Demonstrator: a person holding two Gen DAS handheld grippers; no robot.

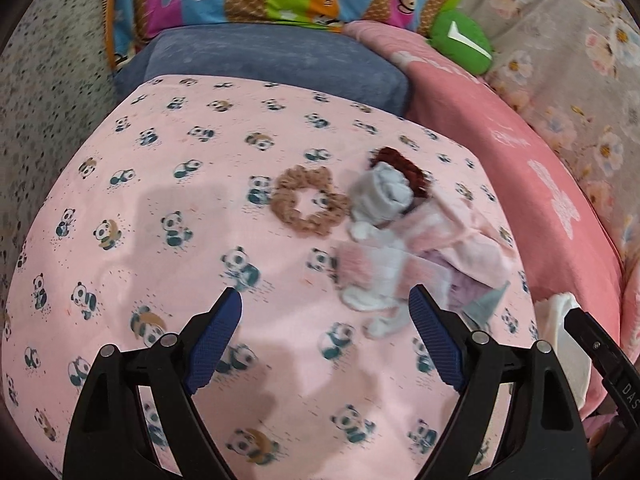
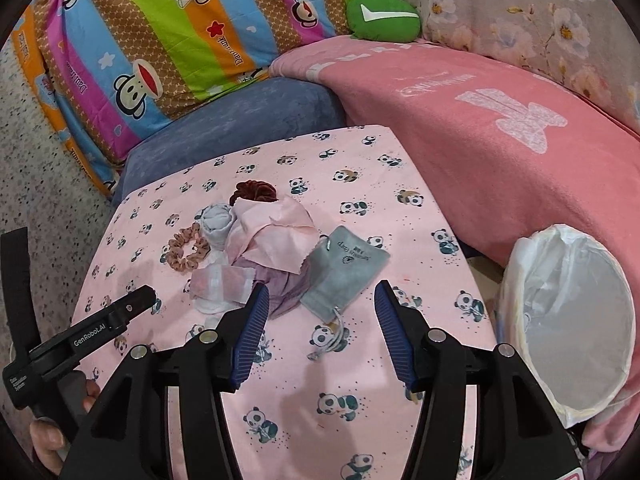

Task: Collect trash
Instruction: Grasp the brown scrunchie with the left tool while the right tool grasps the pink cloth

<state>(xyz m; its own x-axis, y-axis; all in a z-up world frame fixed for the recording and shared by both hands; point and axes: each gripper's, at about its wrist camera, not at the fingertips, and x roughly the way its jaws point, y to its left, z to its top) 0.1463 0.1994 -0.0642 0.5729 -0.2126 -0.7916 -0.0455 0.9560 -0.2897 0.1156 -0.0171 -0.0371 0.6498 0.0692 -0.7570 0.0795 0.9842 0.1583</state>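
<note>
You are holding the left gripper (image 1: 324, 312) with jaws spread wide and nothing between them, and the right gripper (image 2: 318, 300) with jaws apart over the grey pouch (image 2: 344, 272), not pressing it. The scrap pile (image 2: 264, 240) is lying mid-way across the panda cloth (image 2: 420, 184), toward its far edge, and the lined bin (image 2: 572, 320) is standing off its right edge.

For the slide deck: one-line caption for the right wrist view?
Open right gripper above grey drawstring pouch on panda-print cloth, white-lined bin alongside.

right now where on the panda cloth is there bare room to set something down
Free: the wide stretch of panda cloth left of the tan scrunchie, and the near strip under the open right gripper. Crowded: the middle, where scrunchies, crumpled tissues and the grey pouch bunch together. The lined bin borders the right edge.
</note>
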